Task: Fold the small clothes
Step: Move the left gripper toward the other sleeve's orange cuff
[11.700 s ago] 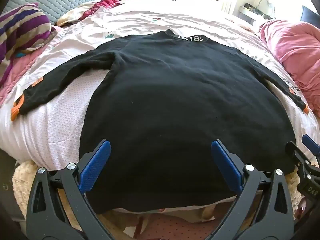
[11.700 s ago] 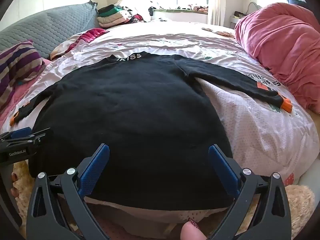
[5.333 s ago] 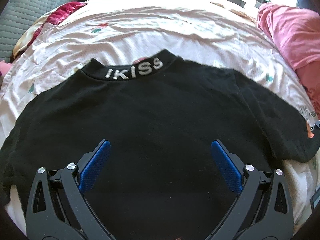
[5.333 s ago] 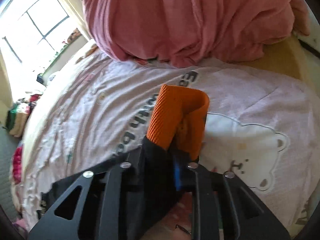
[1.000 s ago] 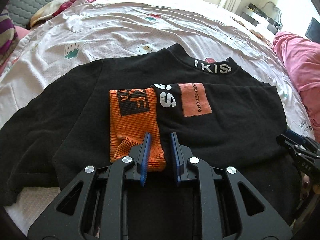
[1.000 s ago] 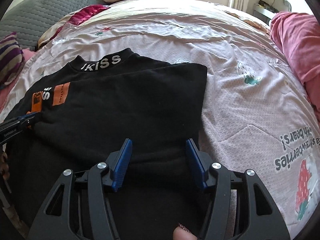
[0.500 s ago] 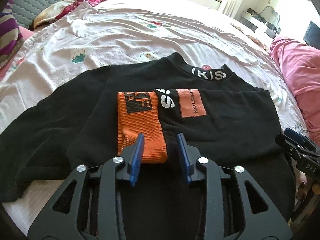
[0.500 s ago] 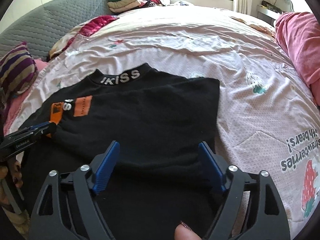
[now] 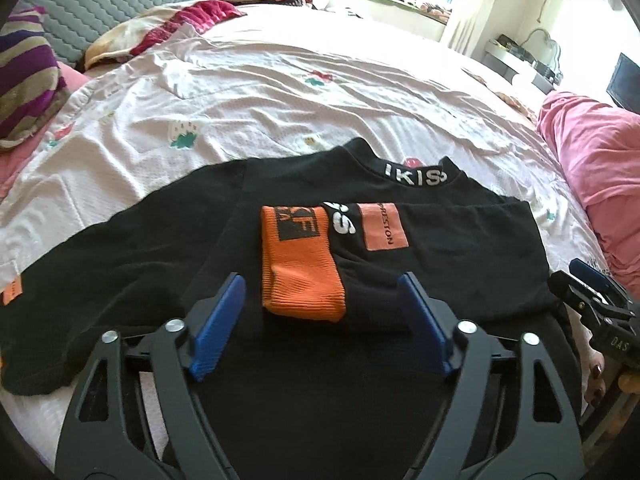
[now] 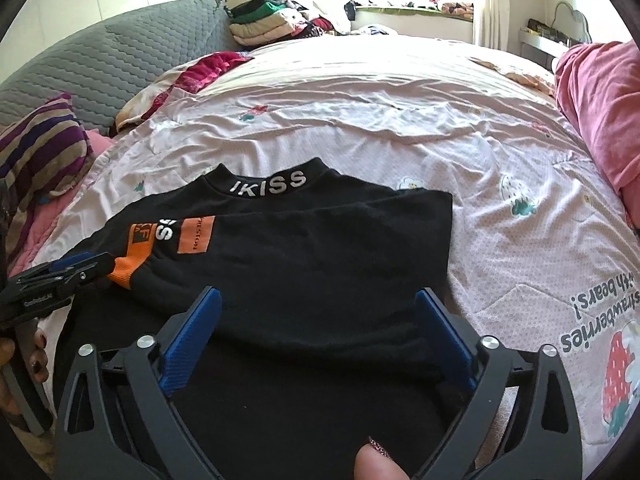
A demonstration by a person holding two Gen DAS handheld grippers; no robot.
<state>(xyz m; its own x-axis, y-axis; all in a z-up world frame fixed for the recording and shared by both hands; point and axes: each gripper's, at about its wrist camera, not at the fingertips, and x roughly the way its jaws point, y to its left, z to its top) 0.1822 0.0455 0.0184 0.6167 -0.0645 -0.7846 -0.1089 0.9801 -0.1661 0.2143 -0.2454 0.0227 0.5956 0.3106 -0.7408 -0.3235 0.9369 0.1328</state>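
Black sweatshirt is spread on the pink printed bedsheet, right sleeve folded across the chest, its orange cuff laid near the middle. Left gripper is seen just above the cuff, jaws just opened wide, nothing clamped. Right gripper is held over the folded sleeve, jaws also just opened, empty. Left sleeve is left unfolded.
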